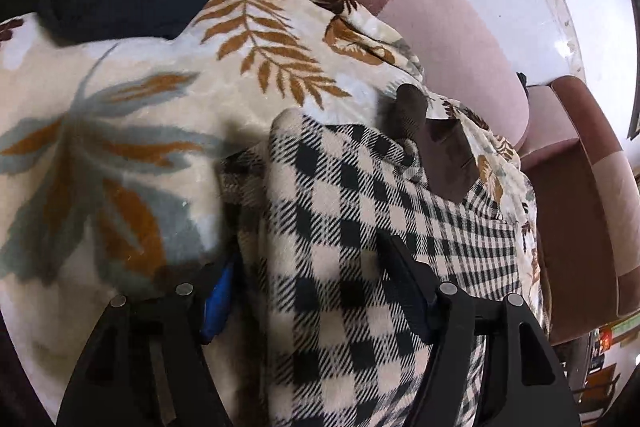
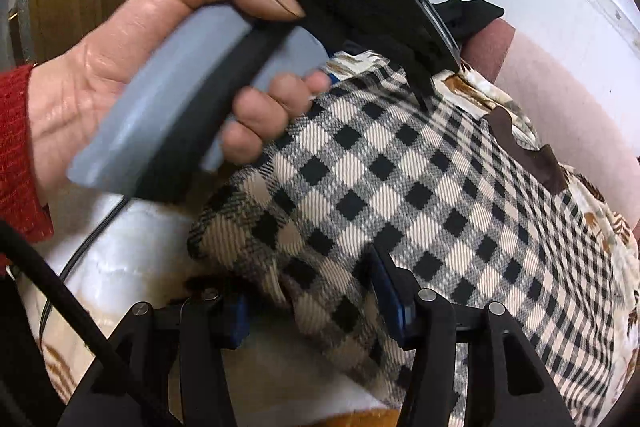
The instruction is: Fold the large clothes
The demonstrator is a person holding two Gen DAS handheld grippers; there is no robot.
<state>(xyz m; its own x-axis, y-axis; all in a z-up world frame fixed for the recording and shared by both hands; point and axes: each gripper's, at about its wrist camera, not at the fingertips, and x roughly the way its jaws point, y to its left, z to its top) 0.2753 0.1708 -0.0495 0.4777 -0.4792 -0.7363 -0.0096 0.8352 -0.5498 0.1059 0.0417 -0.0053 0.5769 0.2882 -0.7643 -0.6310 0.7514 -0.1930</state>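
Folding the checked garment (image 2: 400,179) looks like the step in hand: it lies in a thick, partly folded bundle on a leaf-patterned blanket (image 1: 132,115) spread over a pink sofa (image 1: 460,39), its dark brown collar (image 1: 436,143) out toward one o'clock in the left wrist view.

The left hand-held gripper (image 1: 320,291) straddles a fold of the check cloth with its jaws apart, the blue pads not visibly pressing. The right hand-held gripper (image 2: 308,291) also stands open over the bundle's rounded near edge at its six o'clock; whether its pads touch the fabric is hard to tell this close.

To do it well, I would take both layers of the edge squarely, keep the two grips level, and avoid pinching the blanket underneath, which would likely drag along. Smooth the bulge at nine o'clock before the next fold, so the stack lies flat.

A person's hand (image 2: 132,67) in a red sleeve (image 2: 16,155) holds the left tool's grey handle. No brand, label or readable writing shows anywhere.
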